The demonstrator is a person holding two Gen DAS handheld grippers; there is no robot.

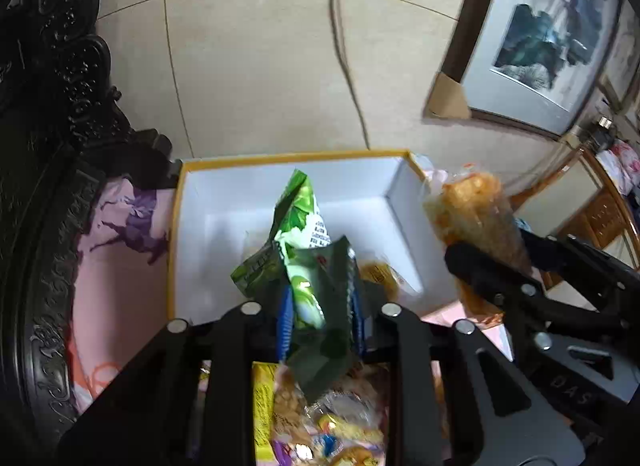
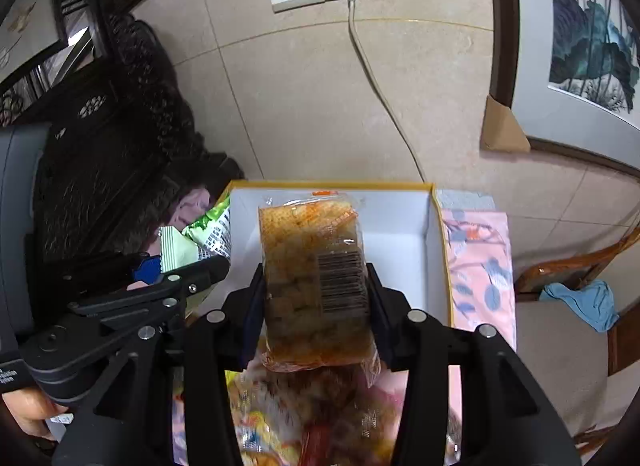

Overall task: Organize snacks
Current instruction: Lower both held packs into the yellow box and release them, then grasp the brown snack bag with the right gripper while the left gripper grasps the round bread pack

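Observation:
My left gripper (image 1: 322, 318) is shut on a green snack packet (image 1: 304, 250) and holds it above the near edge of an open white box with a yellow rim (image 1: 208, 225). A small yellow packet (image 1: 380, 274) lies in the box. My right gripper (image 2: 316, 298) is shut on a clear packet of orange-brown snacks (image 2: 308, 266) with a barcode and holds it over the same box (image 2: 400, 234). The right gripper and its packet (image 1: 476, 217) also show at the right of the left wrist view. A heap of mixed snack packets (image 1: 320, 418) lies below both grippers.
The box sits on a pink flowered cloth (image 2: 476, 266) against a tiled wall. Dark carved furniture (image 1: 52, 145) stands to the left. A framed picture (image 1: 552, 33) leans at the right. A cable (image 2: 372, 77) hangs from a wall socket. A wooden chair (image 2: 568, 270) stands at the right.

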